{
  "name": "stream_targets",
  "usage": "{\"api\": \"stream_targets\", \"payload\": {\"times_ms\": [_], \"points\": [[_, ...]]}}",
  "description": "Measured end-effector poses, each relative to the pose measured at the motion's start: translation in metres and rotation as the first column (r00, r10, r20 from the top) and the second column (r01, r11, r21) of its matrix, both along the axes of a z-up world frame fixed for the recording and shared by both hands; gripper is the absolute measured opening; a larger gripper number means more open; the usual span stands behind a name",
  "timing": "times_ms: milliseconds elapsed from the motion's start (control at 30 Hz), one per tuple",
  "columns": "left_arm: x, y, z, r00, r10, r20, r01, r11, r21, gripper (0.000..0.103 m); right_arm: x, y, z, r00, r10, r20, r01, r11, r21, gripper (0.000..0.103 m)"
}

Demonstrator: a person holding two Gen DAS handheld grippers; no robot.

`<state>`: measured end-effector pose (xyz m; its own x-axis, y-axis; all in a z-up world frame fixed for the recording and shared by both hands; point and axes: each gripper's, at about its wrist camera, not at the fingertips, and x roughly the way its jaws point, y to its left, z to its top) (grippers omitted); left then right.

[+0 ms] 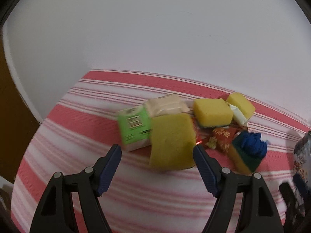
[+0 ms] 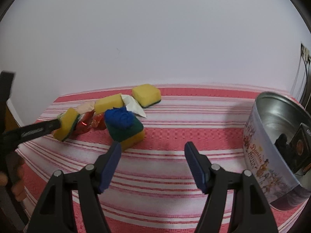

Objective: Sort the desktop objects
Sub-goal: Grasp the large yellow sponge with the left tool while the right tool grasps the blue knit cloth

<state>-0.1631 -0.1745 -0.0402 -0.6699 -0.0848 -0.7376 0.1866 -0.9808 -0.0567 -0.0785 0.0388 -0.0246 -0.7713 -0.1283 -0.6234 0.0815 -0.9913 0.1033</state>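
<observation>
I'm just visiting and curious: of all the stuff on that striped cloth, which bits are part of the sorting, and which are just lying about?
Part of the sorting:
- yellow sponges
- blue cloth ball lying on one sponge
- green packet
- red shiny wrappers
- white paper packet
- metal tin, probably a place to sort things into
- left tongs, right tongs

Just there:
- striped cloth
- white wall
- wall cables

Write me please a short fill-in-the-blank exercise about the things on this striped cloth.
1. The blue ball of yarn lies on top of a ____.
2. The metal tin stands at the ____ side of the right wrist view.
3. The cloth has white and ____ stripes.

Missing words: sponge; right; red
</observation>
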Motion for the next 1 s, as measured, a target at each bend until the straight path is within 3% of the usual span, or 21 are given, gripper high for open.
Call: {"api": "stream_targets", "payload": {"times_ms": [233, 433, 667, 733, 833, 933, 967, 1000], "points": [[-0.028, -0.01, -0.036, 0.997, -0.01, 0.083, 0.001, 0.993, 0.118, 0.078, -0.002, 0.0, -0.002, 1.0, 0.003, 0.005, -0.003, 1.0, -0.012, 0.069], [-0.022, -0.025, -0.028, 1.0, -0.015, 0.026, 0.008, 0.97, 0.245, 0.078, -0.002, -0.003, -0.003, 1.0, -0.003, -0.006, 0.003, 1.0, 0.01, 0.069], [-0.021, -0.029, -0.022, 0.999, 0.024, -0.045, -0.01, 0.959, 0.284, 0.078, -0.002, -0.002, -0.005, 1.0, -0.007, 0.002, 0.007, 1.0, 0.011, 0.069], [-0.027, -0.031, -0.03, 0.999, 0.032, -0.026, -0.023, 0.953, 0.301, 0.078, -0.001, -0.002, -0.005, 1.0, -0.005, 0.002, 0.005, 1.0, 0.012, 0.069], [-0.032, -0.026, -0.035, 1.0, 0.018, -0.008, -0.016, 0.967, 0.255, 0.078, 0.0, 0.001, -0.005, 1.0, -0.006, 0.005, 0.006, 1.0, -0.001, 0.069], [-0.034, -0.025, -0.039, 0.999, 0.034, -0.011, -0.031, 0.978, 0.206, 0.068, 0.001, 0.002, -0.006, 1.0, -0.016, 0.004, 0.016, 1.0, 0.0, 0.069], [-0.034, -0.026, -0.039, 0.999, 0.035, -0.016, -0.031, 0.979, 0.201, 0.058, 0.001, 0.002, -0.006, 1.0, -0.017, 0.002, 0.017, 1.0, 0.001, 0.069], [-0.034, -0.028, -0.04, 0.999, 0.02, -0.029, -0.013, 0.975, 0.222, 0.054, 0.002, 0.002, -0.006, 1.0, -0.017, -0.002, 0.017, 1.0, 0.001, 0.069]]}}
